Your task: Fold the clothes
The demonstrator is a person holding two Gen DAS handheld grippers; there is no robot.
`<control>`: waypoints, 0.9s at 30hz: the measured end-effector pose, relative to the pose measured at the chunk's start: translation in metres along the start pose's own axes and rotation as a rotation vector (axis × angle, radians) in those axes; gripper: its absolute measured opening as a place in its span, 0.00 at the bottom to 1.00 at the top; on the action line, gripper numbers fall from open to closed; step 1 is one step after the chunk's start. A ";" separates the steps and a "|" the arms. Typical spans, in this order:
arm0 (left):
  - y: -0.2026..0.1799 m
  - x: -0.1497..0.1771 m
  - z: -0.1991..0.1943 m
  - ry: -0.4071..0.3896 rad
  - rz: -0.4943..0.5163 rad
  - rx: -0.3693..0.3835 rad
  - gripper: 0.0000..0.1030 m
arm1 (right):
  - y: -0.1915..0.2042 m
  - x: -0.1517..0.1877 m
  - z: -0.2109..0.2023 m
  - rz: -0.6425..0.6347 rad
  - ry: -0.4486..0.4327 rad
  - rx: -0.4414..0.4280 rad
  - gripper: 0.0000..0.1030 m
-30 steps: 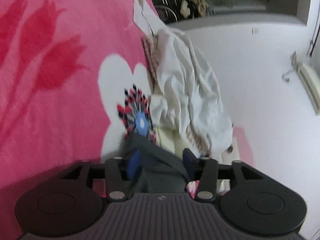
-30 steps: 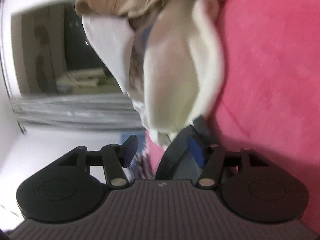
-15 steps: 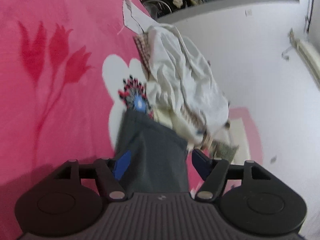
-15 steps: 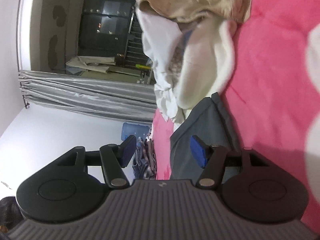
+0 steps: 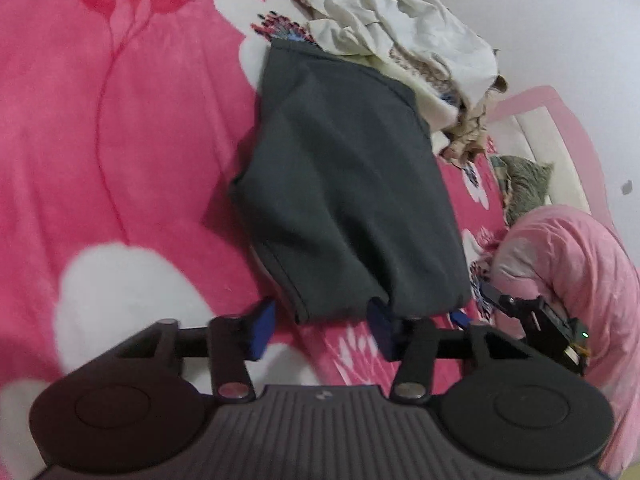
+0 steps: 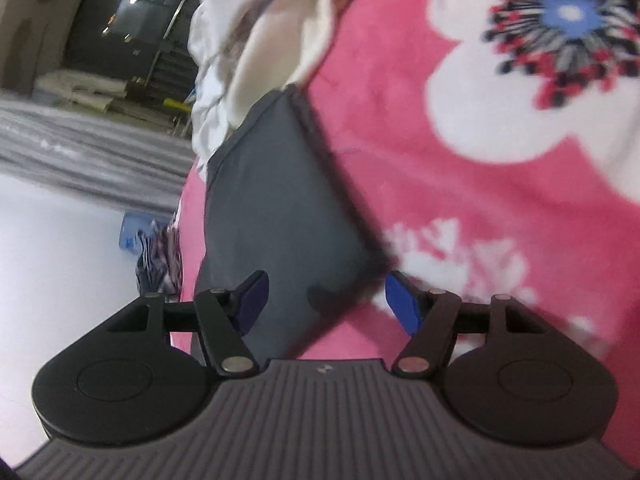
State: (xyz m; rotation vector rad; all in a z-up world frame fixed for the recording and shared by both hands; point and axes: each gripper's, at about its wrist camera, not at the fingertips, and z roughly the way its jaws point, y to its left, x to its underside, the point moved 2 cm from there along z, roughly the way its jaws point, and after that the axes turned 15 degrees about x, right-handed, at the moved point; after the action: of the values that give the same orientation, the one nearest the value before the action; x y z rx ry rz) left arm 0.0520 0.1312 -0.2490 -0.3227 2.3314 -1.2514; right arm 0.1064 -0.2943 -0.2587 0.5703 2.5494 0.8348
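Note:
A dark grey garment (image 5: 344,184) lies spread flat on the pink flowered blanket (image 5: 120,120), its far edge against a pile of white and beige clothes (image 5: 400,28). My left gripper (image 5: 320,330) hovers at the garment's near hem. Its jaws are closing with the hem's edge between them, and the blue pads stand clear of the cloth. In the right wrist view the grey garment (image 6: 280,208) runs away from my right gripper (image 6: 328,304), which is open with the garment's near corner between its fingers.
A pink quilted bundle (image 5: 568,264) and a green cushion (image 5: 520,184) lie to the right of the garment. The clothes pile (image 6: 256,20) fills the far end. A white wall, a grey curtain (image 6: 80,148) and a dark window are at the left beyond the bed edge.
Both grippers have drawn back from the clothes pile, and the grey garment now lies stretched out flat in front of them. The left jaws widened, then narrowed.

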 end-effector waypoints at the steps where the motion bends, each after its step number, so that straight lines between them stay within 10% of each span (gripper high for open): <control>1: 0.001 0.002 0.003 -0.004 -0.002 -0.013 0.20 | 0.005 0.002 0.004 -0.018 -0.002 0.009 0.55; 4: 0.000 0.003 0.006 -0.006 0.045 -0.045 0.08 | 0.016 0.001 0.011 -0.068 -0.006 0.091 0.10; 6: -0.007 0.001 -0.006 -0.017 0.092 0.000 0.06 | 0.022 -0.004 0.003 -0.070 -0.024 0.059 0.07; 10: -0.025 -0.003 -0.039 -0.031 0.267 0.095 0.05 | 0.034 -0.013 -0.023 -0.080 -0.076 -0.034 0.05; 14: -0.023 0.000 -0.039 0.056 0.427 0.031 0.04 | 0.032 -0.008 -0.023 -0.103 -0.082 -0.039 0.05; 20: 0.000 0.016 -0.014 0.166 0.500 -0.101 0.03 | -0.011 0.006 0.012 -0.027 -0.016 0.043 0.05; 27: 0.005 0.016 -0.041 0.179 0.458 -0.144 0.12 | 0.009 0.002 -0.004 -0.231 -0.099 0.141 0.22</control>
State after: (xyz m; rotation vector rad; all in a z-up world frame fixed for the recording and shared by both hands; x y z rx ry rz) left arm 0.0175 0.1567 -0.2391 0.2795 2.4596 -0.9205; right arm 0.1054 -0.2884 -0.2506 0.3395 2.5345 0.5372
